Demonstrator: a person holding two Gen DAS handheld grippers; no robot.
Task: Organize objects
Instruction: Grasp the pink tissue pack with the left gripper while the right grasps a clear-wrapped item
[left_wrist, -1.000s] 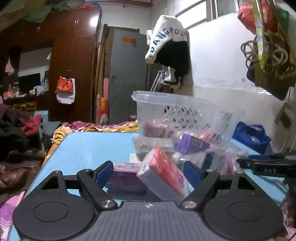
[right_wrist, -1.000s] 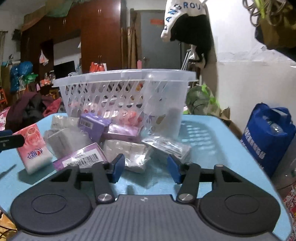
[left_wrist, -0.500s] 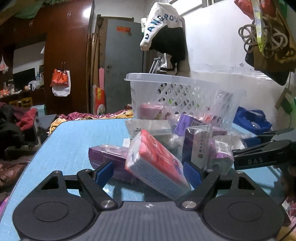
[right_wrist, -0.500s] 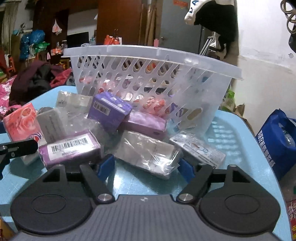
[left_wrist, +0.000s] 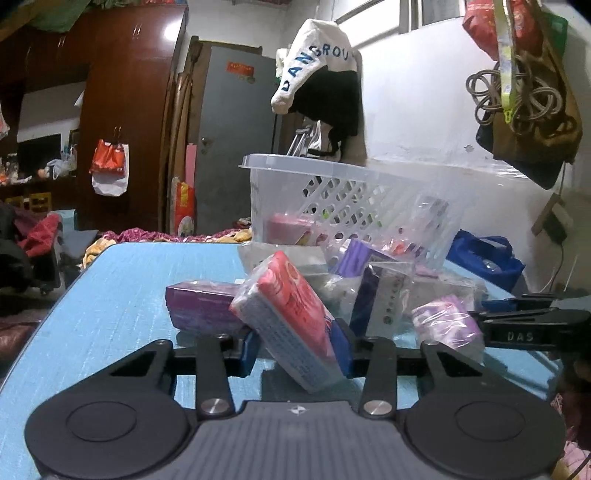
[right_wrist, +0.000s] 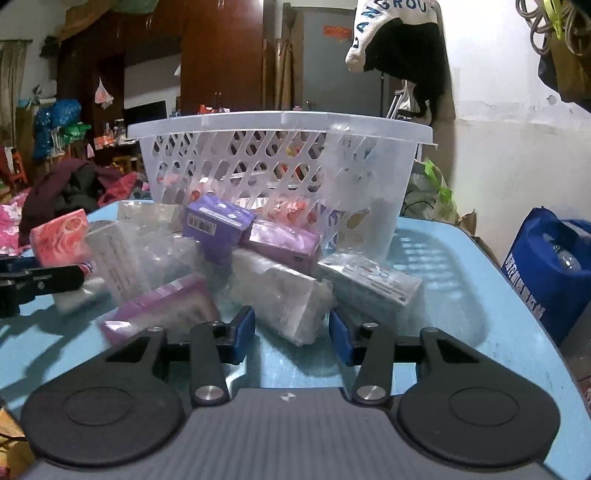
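Two blue pads of the left tool (left_wrist: 297, 352) pinch a tilted red tissue pack (left_wrist: 291, 317) low over the blue counter (left_wrist: 122, 306), near the white basket (left_wrist: 354, 206). Right view: the right tool (right_wrist: 291, 334) is spread around a clear-wrapped pack (right_wrist: 284, 299) lying on the counter before the basket.

Dark wood wardrobe (left_wrist: 125, 122), grey door (left_wrist: 236, 147), white wall (left_wrist: 417, 110) w/ hung clothes, dim rm
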